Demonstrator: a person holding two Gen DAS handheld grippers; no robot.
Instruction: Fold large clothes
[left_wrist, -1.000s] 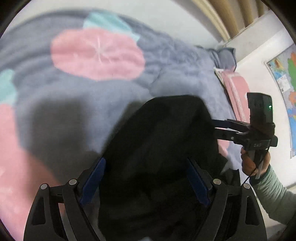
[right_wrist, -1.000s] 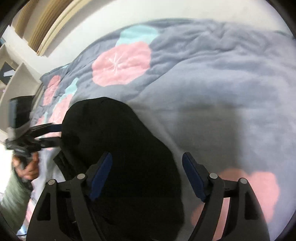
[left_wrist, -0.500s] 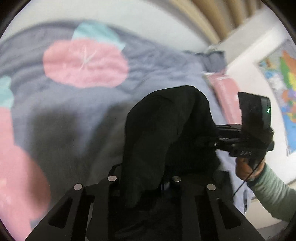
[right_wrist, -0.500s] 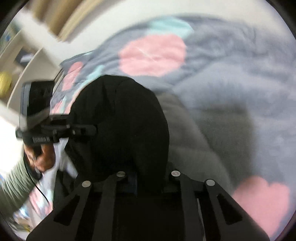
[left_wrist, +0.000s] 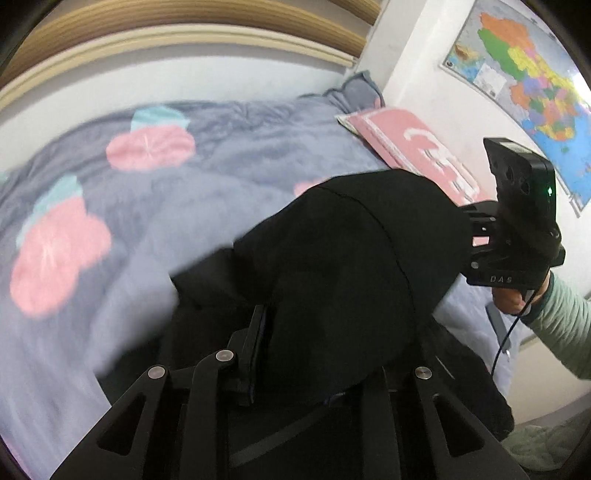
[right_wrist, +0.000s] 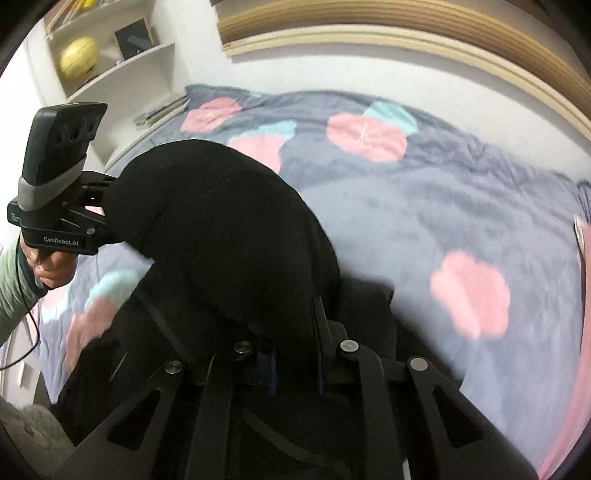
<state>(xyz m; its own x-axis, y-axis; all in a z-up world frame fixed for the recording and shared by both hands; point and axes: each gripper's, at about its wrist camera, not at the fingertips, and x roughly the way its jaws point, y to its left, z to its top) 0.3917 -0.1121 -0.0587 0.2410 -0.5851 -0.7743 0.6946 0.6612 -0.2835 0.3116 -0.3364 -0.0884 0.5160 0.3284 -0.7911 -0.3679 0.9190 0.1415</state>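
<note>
left gripper (left_wrist: 325, 354): just clamped on black garment (left_wrist: 351, 266) | right gripper (right_wrist: 295, 343): same, gripping its edge | garment lifted off floral blanket (left_wrist: 207, 206), was lying flat | fold carry-over likely next

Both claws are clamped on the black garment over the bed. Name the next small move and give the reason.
Probably carry the fold forward across the black garment and lower it flat. The left claw and right claw each pinch an edge, the cloth bulges in a hump between them, and the rest trails on the grey flowered blanket, so the fold is not yet laid down.
</note>
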